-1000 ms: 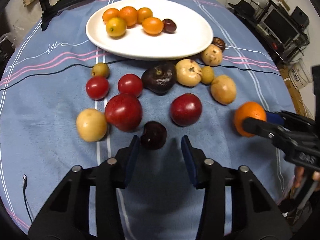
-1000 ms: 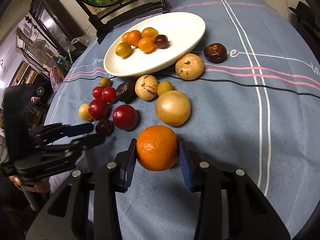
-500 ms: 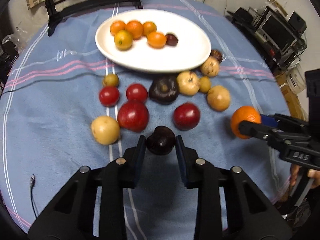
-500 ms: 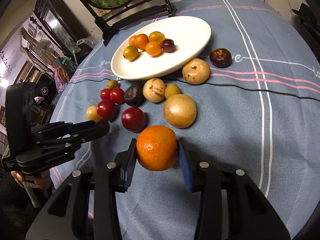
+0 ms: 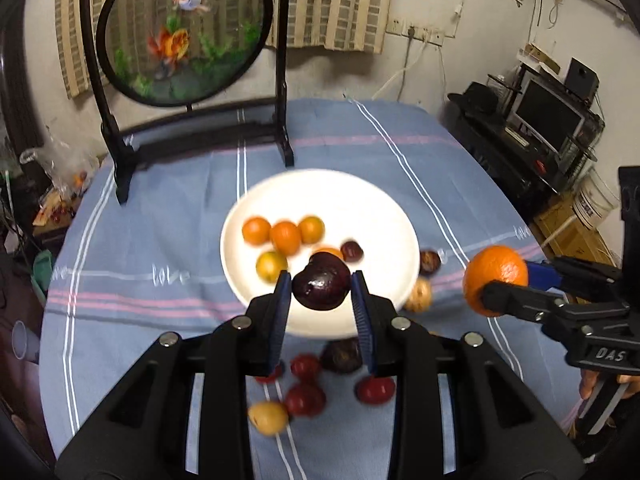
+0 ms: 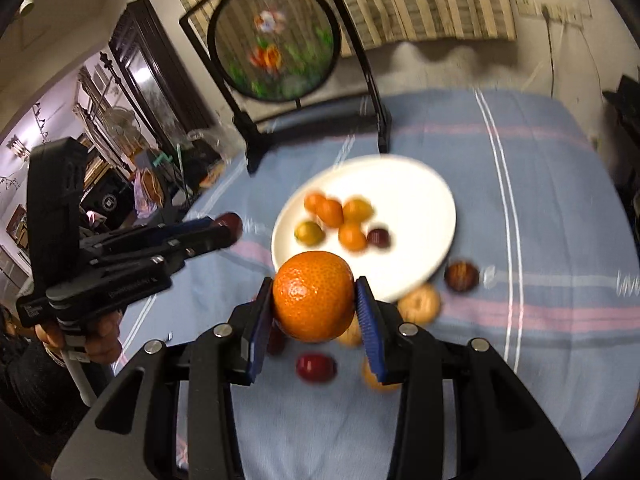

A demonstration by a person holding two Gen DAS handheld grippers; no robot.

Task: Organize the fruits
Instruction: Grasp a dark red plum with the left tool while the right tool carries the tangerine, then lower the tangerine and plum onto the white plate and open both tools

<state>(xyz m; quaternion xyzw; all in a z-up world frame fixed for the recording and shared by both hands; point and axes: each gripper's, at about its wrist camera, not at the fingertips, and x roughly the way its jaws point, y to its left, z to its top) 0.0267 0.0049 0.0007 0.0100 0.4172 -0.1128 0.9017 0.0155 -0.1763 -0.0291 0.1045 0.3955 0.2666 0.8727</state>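
Note:
My left gripper (image 5: 321, 286) is shut on a dark purple fruit (image 5: 321, 286), held in the air above the near part of the white plate (image 5: 372, 208). My right gripper (image 6: 314, 300) is shut on an orange (image 6: 314, 300), also lifted above the table, near the plate's (image 6: 412, 188) front edge. The orange (image 5: 495, 276) and right gripper (image 5: 504, 286) show at the right of the left wrist view. The left gripper (image 6: 228, 228) shows at the left of the right wrist view. Several small orange fruits (image 5: 285, 236) and one dark fruit (image 5: 352, 251) lie on the plate.
Red, yellow and dark fruits (image 5: 304, 400) lie loose on the blue striped tablecloth (image 5: 140, 240) below the grippers. A round picture on a black stand (image 5: 184, 32) rises at the table's far edge. Furniture and a monitor (image 5: 548, 112) stand to the right. A hand (image 6: 80, 336) holds the left gripper.
The left gripper closed on the dark purple fruit and lifted it off the cloth toward the plate. The right gripper rose with the orange. Both views tilted up to show the wall.

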